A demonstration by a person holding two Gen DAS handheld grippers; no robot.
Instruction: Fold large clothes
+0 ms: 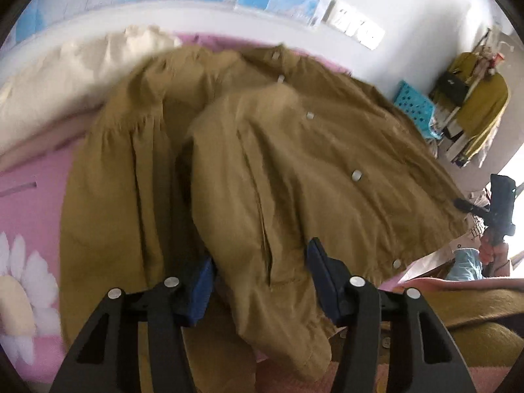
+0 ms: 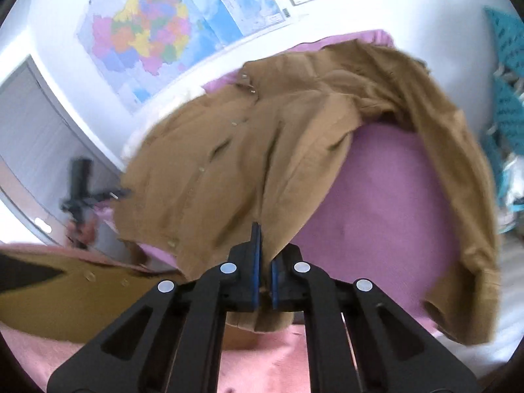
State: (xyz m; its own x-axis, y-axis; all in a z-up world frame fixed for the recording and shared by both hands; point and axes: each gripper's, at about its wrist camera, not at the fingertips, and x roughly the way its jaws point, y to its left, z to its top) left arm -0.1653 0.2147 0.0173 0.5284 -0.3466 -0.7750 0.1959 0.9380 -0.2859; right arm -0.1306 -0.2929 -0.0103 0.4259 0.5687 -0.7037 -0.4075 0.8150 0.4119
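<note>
okay, the tan button-front coat (image 1: 294,150) is spread front-up on the pink bedsheet (image 1: 29,203), collar toward the wall, hem toward me, so its long axis runs straight away from both grippers. my right gripper (image 2: 265,262) has its blue pads nearly together, pinching a ridge of the coat's cloth at the hem end, on the side away from the button row. my left gripper (image 1: 258,278) sits with its jaws apart, a hanging fold of the coat passing between the pads; whether either pad touches it i can't tell. one sleeve (image 2: 458,180) trails off from the coat's shoulder, curving round a bare patch of sheet back toward me. i'd say the right gripper is the one placed to act: the sleeve lies on its side of the coat, well apart from the left.
</note>
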